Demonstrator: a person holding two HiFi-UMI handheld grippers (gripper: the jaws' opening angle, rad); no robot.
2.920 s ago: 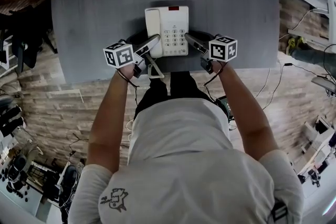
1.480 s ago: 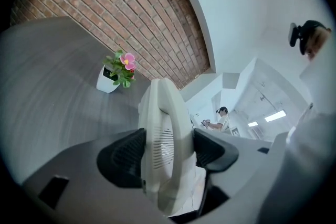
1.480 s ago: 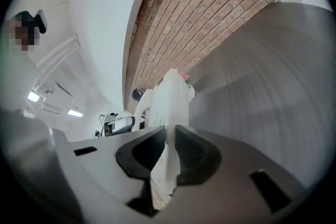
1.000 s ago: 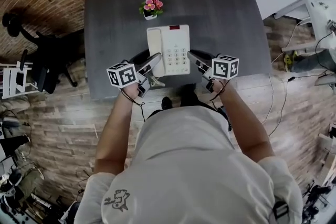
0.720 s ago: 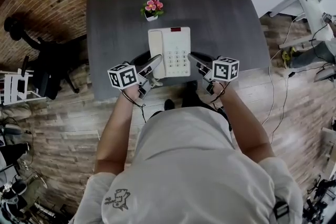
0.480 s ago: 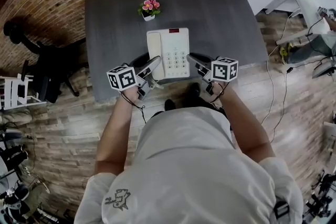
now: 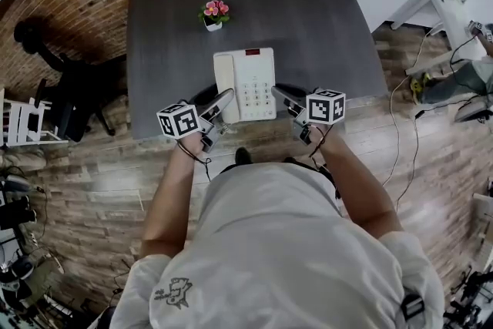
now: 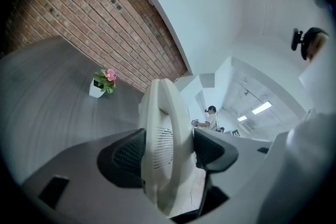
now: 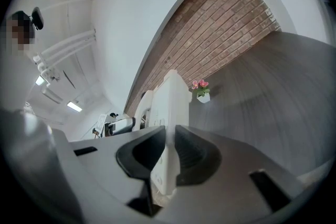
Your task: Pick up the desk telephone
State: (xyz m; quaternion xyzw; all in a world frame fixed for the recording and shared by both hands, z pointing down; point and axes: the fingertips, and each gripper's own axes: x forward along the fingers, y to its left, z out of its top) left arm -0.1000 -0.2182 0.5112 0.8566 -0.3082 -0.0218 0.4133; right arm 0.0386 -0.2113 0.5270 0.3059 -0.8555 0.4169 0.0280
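The white desk telephone (image 7: 245,85) hangs just above the grey table (image 7: 323,19) near its front edge, carried between both grippers. My left gripper (image 7: 222,101) is shut on its handset side, and in the left gripper view the dark pads press the rounded white body (image 8: 163,113) from both sides. My right gripper (image 7: 280,95) is shut on the keypad side. The right gripper view shows the thin white edge of the telephone (image 9: 172,107) clamped between the jaws. The keypad and red display face up.
A small white pot with pink flowers (image 7: 213,14) stands on the table behind the telephone. A brick wall runs along the far side. A black chair (image 7: 73,81) is at the left, and cables (image 7: 400,96) lie on the wood floor at the right.
Both grippers, with the telephone between them, have drawn back toward the table's front edge and risen slightly. The gap between telephone and flower pot has grown. The jaws hold as before.
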